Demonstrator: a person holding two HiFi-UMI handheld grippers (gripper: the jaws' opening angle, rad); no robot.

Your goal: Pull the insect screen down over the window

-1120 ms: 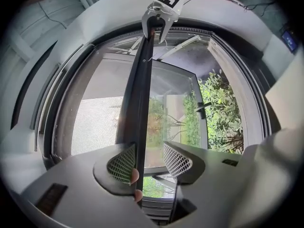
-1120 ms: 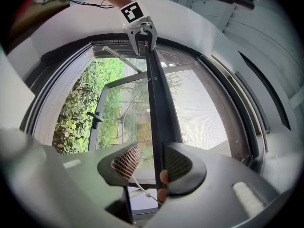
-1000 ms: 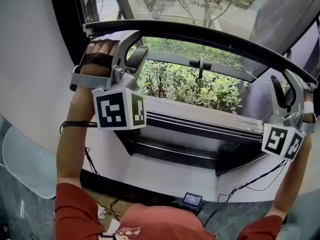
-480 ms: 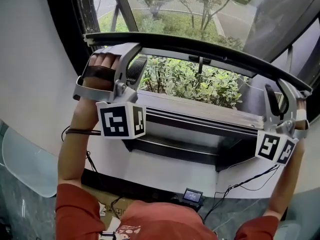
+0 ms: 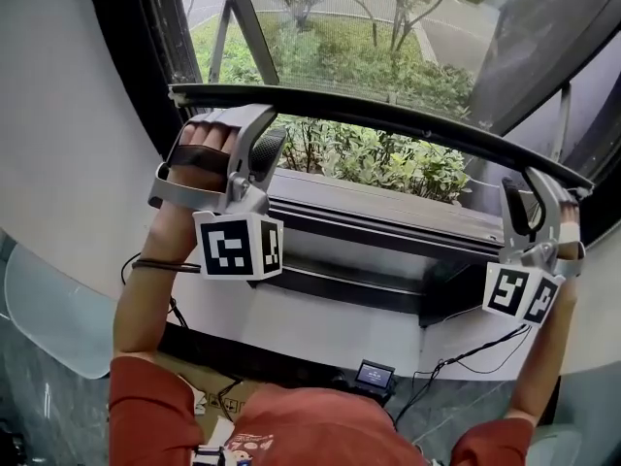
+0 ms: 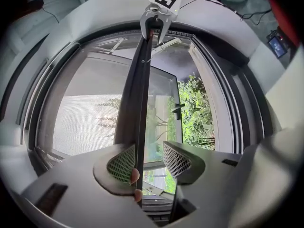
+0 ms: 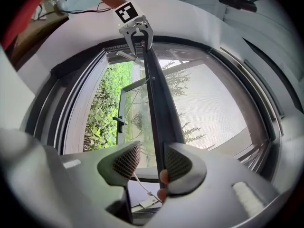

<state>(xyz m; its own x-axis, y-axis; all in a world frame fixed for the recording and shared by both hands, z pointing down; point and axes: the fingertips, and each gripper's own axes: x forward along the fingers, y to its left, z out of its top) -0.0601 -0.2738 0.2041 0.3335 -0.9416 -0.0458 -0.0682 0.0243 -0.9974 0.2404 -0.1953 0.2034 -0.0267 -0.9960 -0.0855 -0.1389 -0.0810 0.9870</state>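
Insect screen: grey mesh, dark bar lying between released jaws of left claw at nine, right claw at three; shrubs at twelve.

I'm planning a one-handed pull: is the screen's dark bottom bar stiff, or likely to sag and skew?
Probably stiff: the bar runs straight between left claw and right claw, no sag. The mesh looks floppy, so pulling one end might skew it.
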